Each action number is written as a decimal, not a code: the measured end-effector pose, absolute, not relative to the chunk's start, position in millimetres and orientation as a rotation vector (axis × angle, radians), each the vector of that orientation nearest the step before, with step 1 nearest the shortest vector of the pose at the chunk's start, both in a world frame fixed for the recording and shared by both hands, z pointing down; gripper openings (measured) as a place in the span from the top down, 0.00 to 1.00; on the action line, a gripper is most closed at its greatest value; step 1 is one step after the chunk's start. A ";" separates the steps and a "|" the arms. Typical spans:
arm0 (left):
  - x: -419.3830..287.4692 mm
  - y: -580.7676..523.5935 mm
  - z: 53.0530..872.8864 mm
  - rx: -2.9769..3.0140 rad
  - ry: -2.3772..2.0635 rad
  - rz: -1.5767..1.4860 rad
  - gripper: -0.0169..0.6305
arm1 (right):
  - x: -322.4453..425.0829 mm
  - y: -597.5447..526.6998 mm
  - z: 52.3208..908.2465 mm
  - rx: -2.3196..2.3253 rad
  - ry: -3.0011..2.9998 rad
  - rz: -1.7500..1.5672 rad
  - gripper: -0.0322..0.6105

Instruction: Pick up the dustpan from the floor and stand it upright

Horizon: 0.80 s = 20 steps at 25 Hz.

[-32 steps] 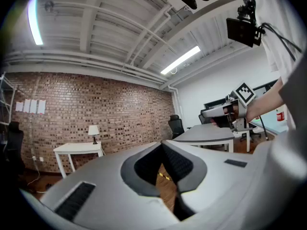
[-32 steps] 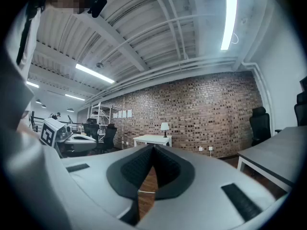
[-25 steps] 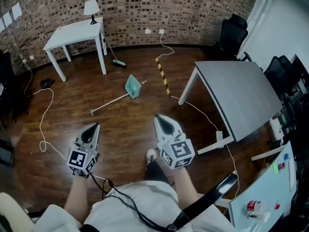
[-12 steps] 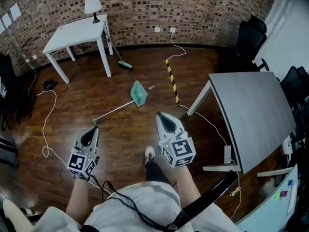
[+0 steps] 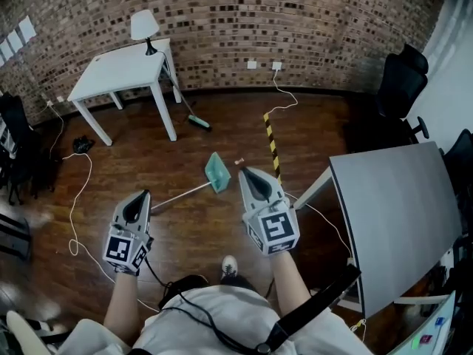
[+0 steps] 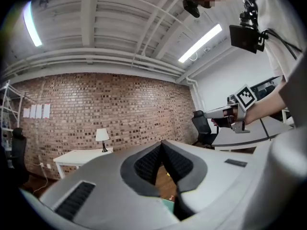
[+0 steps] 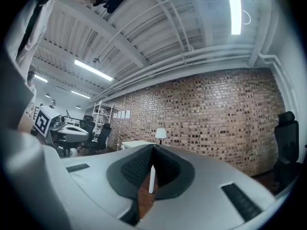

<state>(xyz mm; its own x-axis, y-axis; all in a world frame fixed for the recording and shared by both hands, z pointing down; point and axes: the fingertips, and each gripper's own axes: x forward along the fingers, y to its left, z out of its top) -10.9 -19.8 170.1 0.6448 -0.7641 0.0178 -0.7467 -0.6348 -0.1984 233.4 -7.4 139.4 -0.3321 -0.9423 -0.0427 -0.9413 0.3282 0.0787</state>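
The teal dustpan (image 5: 217, 173) lies flat on the wooden floor, and its long pale handle (image 5: 177, 196) runs down-left from it. My right gripper (image 5: 242, 170) hovers just right of the pan, held level and shut with nothing in it. My left gripper (image 5: 141, 194) is also shut and empty, and its tip is close to the handle's free end. In the left gripper view the jaws (image 6: 161, 143) meet at the tip, and a teal sliver of the dustpan (image 6: 167, 204) shows below them. The right gripper (image 7: 153, 146) looks toward the brick wall, jaws together.
A white table (image 5: 122, 69) with a lamp (image 5: 142, 24) stands at the back left, with a broom (image 5: 196, 120) leaning beside it. A grey table (image 5: 399, 205) is at the right. Striped tape (image 5: 272, 145) and cables (image 5: 77, 198) lie on the floor. An office chair (image 5: 399, 80) stands at the far right.
The person has walked forward, so the dustpan now sits between and just ahead of both grippers. Both grippers stay shut and level.
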 end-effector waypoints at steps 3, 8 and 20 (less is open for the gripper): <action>-12.0 -46.4 161.8 -2.665 1.273 -0.142 0.94 | 234.0 -35.6 132.1 1.799 -2.556 -0.167 0.98; -20.5 -80.4 152.2 -2.645 1.302 -0.132 0.95 | 229.1 -62.3 123.9 1.798 -2.556 -0.211 0.98; -35.2 -116.7 150.4 -2.640 1.287 -0.124 0.95 | 216.8 -90.8 121.6 1.846 -2.533 -0.225 0.98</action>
<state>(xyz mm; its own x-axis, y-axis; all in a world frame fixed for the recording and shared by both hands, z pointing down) -35.2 -116.7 150.4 0.6170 -0.7868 -0.0129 -0.7699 -0.6002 -0.2168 216.8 -90.8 121.6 -0.3097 -0.9470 -0.0849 -0.9472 0.2995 0.1150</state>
